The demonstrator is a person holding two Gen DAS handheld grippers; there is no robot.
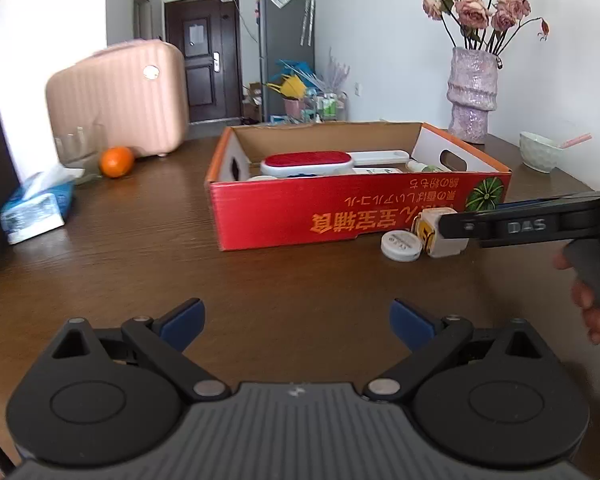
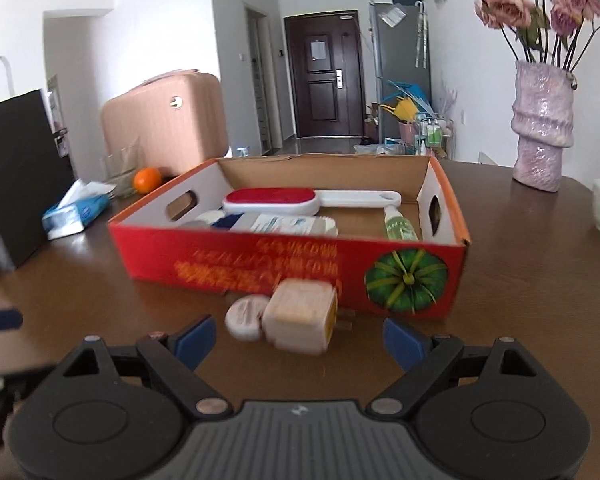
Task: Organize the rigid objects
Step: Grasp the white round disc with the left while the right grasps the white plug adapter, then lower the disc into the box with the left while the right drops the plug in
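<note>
A red cardboard box (image 1: 300, 216) (image 2: 204, 256) stands on the brown table and holds a red lint brush (image 1: 308, 160) (image 2: 272, 198), a green bottle (image 2: 398, 226) and other items. In front of it lie a white plug adapter (image 2: 300, 320) (image 1: 440, 240) and a round white tin (image 2: 244, 318) (image 1: 402, 245). My right gripper (image 2: 298, 340) is open, its jaws wide on either side of the adapter, just short of it. It also shows from the side in the left wrist view (image 1: 520, 226). My left gripper (image 1: 296, 324) is open and empty over bare table.
A pink case (image 1: 120, 96), an orange (image 1: 117, 161), a glass (image 1: 76, 148) and a tissue pack (image 1: 36, 212) sit at the left. A vase of roses (image 1: 472, 92) and a pale bowl (image 1: 540, 156) stand at the right. A black bag (image 2: 16, 168) stands far left.
</note>
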